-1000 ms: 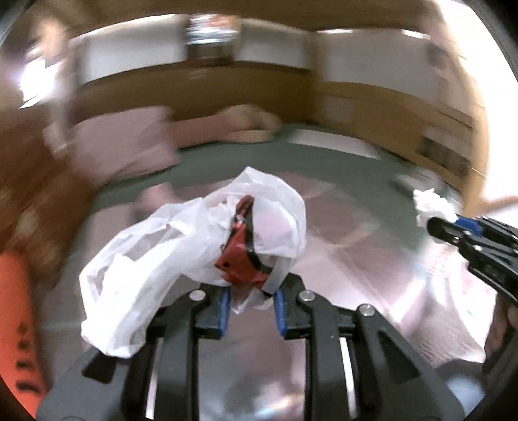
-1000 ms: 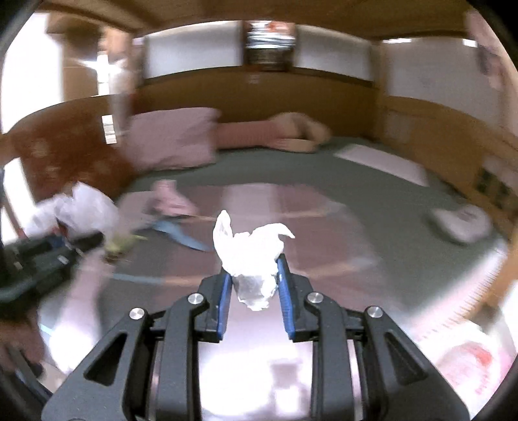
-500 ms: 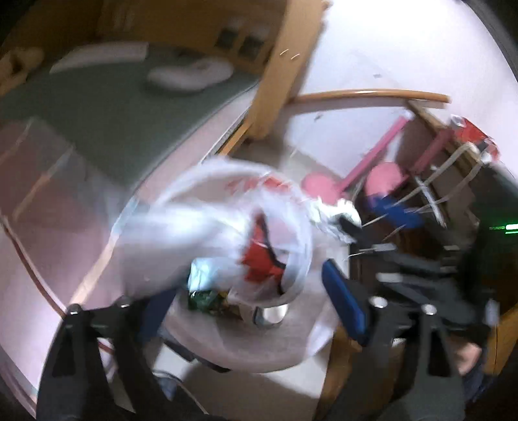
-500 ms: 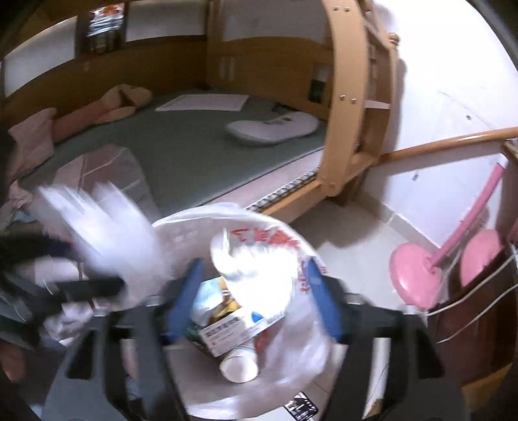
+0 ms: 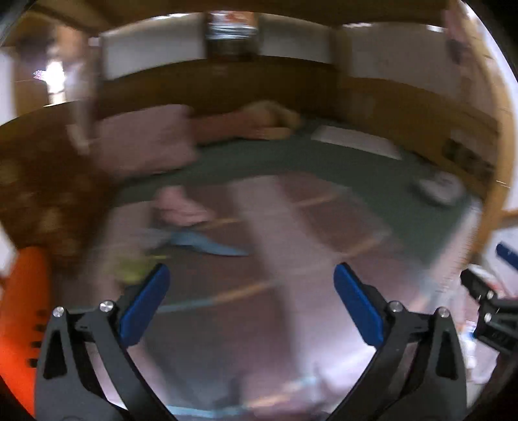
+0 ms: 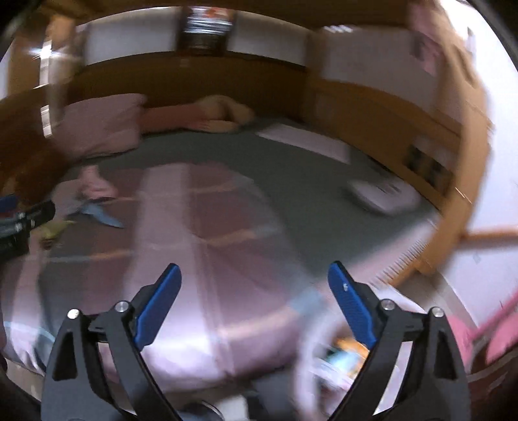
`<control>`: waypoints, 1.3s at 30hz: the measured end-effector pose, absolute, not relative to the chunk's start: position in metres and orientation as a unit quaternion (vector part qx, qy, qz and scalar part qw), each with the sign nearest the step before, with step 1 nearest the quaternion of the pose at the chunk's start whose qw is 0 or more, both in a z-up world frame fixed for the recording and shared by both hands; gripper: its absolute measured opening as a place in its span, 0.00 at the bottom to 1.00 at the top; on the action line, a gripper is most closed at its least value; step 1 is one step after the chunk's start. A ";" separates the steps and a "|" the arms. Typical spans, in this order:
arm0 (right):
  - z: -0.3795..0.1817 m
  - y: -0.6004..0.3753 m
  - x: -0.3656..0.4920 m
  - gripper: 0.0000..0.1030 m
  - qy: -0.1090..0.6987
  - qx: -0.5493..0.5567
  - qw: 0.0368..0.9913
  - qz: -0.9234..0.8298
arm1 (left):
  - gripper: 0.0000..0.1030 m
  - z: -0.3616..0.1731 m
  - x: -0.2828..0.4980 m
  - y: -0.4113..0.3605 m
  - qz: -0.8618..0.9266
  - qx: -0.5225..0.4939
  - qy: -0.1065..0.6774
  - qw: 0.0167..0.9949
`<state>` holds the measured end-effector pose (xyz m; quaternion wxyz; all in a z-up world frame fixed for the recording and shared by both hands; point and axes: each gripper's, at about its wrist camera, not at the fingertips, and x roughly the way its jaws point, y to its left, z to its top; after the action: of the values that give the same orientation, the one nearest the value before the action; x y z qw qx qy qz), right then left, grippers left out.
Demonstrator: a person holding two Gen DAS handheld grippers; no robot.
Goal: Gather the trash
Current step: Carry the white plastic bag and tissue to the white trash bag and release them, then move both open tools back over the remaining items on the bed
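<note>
Both sets of jaws spread wide, having just been opening, with nothing between the blue pads. Left gripper [image 5: 249, 278] aimed down over a pink blanket [image 5: 291, 324] on a bed, empty. Right gripper [image 6: 254, 278] likewise empty, over the same blanket near the bed's edge.

No readable writing anywhere; heavy motion blur across both views. Dark smudge of a picture or shelf [image 5: 231, 27] high on the far wall, contents illegible. Small mark on the right gripper's right pad [image 6: 345, 286], too blurred to read.

Trash bin [image 6: 336, 359] only partly seen in the right wrist view, low and right of centre, behind the gripper's right finger: pale plastic liner rim, some orange and light blue scraps inside, all smeared. Cut off by the finger and by the picture's lower edge.

On the blanket, towards the left: blue scrap [image 5: 207, 246], yellow-green bit [image 5: 132, 270] just beside the left gripper's left pad in the picture, pink cloth [image 5: 181, 207] behind them. Shapes hard to make out.

Further back: pink pillow [image 5: 145, 139], tan soft toy [image 5: 272, 119], white flat thing [image 5: 440, 189] on the green sheet [image 5: 291, 162]. Orange object [image 5: 22, 311] cut off at the left edge. Tip of the right gripper poking in at the right edge of the left wrist view.
</note>
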<state>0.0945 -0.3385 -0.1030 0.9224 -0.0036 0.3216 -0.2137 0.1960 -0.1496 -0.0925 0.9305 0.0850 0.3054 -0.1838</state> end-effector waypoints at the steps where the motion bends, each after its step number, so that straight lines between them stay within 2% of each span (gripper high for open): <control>1: -0.102 -0.320 0.114 0.90 0.319 -0.011 0.928 -0.192 | 0.97 -0.095 0.205 -0.131 -0.163 0.083 0.309 0.933; 4: -0.105 -0.272 0.169 0.91 0.312 -0.011 0.940 -0.134 | 0.97 -0.104 0.234 -0.072 -0.107 0.066 0.318 0.940; 9: -0.122 -0.216 0.222 0.91 0.331 -0.023 0.941 -0.071 | 0.97 -0.127 0.244 -0.032 -0.061 0.052 0.323 0.943; 12: -0.131 -0.199 0.226 0.91 0.323 -0.042 0.944 -0.062 | 0.97 -0.135 0.255 -0.027 -0.060 0.049 0.338 0.938; 21: -0.134 -0.203 0.219 0.91 0.311 0.012 0.949 -0.059 | 0.97 -0.148 0.254 -0.037 -0.074 0.029 0.360 0.930; 32: -0.158 -0.224 0.231 0.91 0.374 0.068 0.924 -0.051 | 0.97 -0.162 0.258 -0.047 -0.072 0.033 0.378 0.922; 39: -0.160 -0.220 0.231 0.91 0.377 0.054 0.923 -0.054 | 0.97 -0.168 0.261 -0.045 -0.066 0.031 0.387 0.919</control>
<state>0.2307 -0.2198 -0.1603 0.9233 0.0536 0.3765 -0.0537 0.2612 -0.0452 -0.1680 0.9191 0.0310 0.3872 -0.0663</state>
